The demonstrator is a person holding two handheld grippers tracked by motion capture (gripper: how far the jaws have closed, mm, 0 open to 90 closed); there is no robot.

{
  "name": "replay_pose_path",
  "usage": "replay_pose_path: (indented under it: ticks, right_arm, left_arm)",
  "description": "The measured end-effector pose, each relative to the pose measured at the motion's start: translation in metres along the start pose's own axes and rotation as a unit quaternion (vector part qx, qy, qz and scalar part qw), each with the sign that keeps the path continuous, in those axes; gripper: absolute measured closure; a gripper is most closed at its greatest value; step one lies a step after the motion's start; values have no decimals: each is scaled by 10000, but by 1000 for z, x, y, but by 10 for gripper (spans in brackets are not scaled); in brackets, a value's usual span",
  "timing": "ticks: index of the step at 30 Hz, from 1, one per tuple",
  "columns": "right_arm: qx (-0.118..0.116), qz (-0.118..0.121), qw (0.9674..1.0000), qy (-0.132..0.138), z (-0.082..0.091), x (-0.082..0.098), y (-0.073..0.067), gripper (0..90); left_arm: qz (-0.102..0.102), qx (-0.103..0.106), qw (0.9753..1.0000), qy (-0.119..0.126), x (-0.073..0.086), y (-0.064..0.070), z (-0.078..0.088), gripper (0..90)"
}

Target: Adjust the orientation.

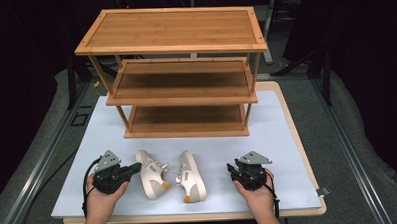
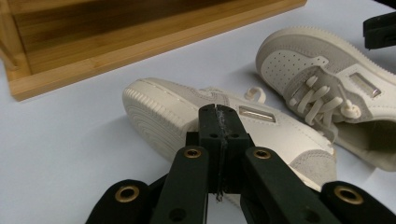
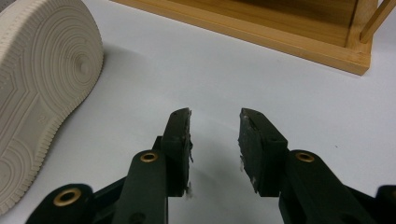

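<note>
left tongs (image 2: 217,114) sit pressed together with nothing between them, just beside the near shoe (image 1: 151,174). right tongs (image 3: 215,122) stand apart over bare tabletop (image 1: 287,139), gripping nothing. i see both shoes on their sides, soles outward, long axes running toward the wooden rack (image 1: 177,72); the other shoe (image 1: 191,176) lies alongside. dark room around.

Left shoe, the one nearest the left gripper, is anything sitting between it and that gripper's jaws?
Nothing visible does. The left gripper, jaws shut, points straight at the left shoe, which lies on its side on the white mat. The right shoe lies beyond it, out of the path.
</note>
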State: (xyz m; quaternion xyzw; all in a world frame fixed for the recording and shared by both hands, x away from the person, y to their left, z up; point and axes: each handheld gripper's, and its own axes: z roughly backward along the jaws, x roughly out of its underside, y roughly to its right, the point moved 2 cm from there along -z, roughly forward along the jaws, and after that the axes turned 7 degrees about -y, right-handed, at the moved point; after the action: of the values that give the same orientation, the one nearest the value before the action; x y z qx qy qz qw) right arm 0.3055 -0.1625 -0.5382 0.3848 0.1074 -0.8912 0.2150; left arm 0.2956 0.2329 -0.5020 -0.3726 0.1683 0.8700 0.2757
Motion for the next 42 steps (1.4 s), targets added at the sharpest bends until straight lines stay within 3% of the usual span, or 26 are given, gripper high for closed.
replay_pose_path:
  ticks: [7,12,19,22,23,26,29,33,35,37,42]
  right_arm:
    - [-42,-46,10000,28,2,0,0,631]
    - [-97,-58,9999,55,2,0,-2,631]
    - [-146,23,9999,51,2,0,-5,646]
    - [-148,69,9998,58,3,-1,-7,687]
    - [-267,129,9995,63,3,-3,-10,724]
    - [-242,218,9994,66,5,-4,-14,750]
    - [-433,530,9974,216,7,-8,-27,775]
    - [-491,675,9961,287,10,-10,-37,827]
    - [-700,795,9937,355,12,-13,-44,892]
    - [-806,1080,9903,324,15,-15,-56,900]
    - [-1064,1200,9866,311,17,-17,-69,900]
  left_arm:
    - [188,-255,9993,-218,18,-11,13,896]
    - [505,-205,9978,-383,31,-22,15,896]
    - [533,-443,9948,-753,41,-29,9,896]
    - [684,-356,9938,-803,43,-32,2,896]
    - [799,-235,9939,-719,41,-33,-2,896]
    - [757,-232,9945,-684,37,-32,-6,896]
    - [696,-234,9953,-636,30,-31,-13,896]
    - [694,-217,9953,-641,29,-32,-17,895]
    - [731,-237,9949,-647,30,-34,-17,875]
    - [833,-130,9948,-564,33,-38,-14,838]
    - [806,-151,9956,-464,33,-39,-8,818]
